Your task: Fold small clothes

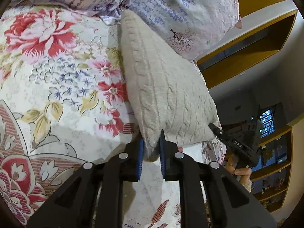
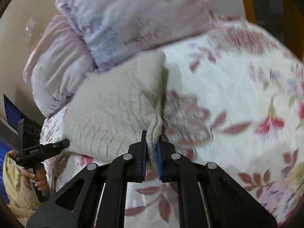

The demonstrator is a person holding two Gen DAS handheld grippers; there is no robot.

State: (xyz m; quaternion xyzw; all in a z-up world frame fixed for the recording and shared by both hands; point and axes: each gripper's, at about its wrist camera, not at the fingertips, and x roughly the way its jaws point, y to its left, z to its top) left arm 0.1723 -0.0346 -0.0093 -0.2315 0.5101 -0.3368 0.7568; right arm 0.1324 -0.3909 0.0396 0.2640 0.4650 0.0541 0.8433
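Note:
A cream cable-knit garment (image 1: pixel 161 87) lies on the floral bedsheet (image 1: pixel 57 72), folded into a long thick shape. My left gripper (image 1: pixel 151 144) is shut on its near corner. In the right wrist view the same knit (image 2: pixel 117 110) shows blurred, and my right gripper (image 2: pixel 152 142) is shut on its other near corner. Each gripper shows in the other's view: the right one at the knit's edge (image 1: pixel 216 129), the left one at the left (image 2: pixel 63 142), both hand-held.
Lilac patterned pillows (image 1: pixel 180 13) lie just beyond the knit, also in the right wrist view (image 2: pixel 117 22). Wooden shelves (image 1: pixel 256 43) stand past the bed's edge. The floral bedsheet (image 2: pixel 237 104) spreads wide to the right of the right gripper.

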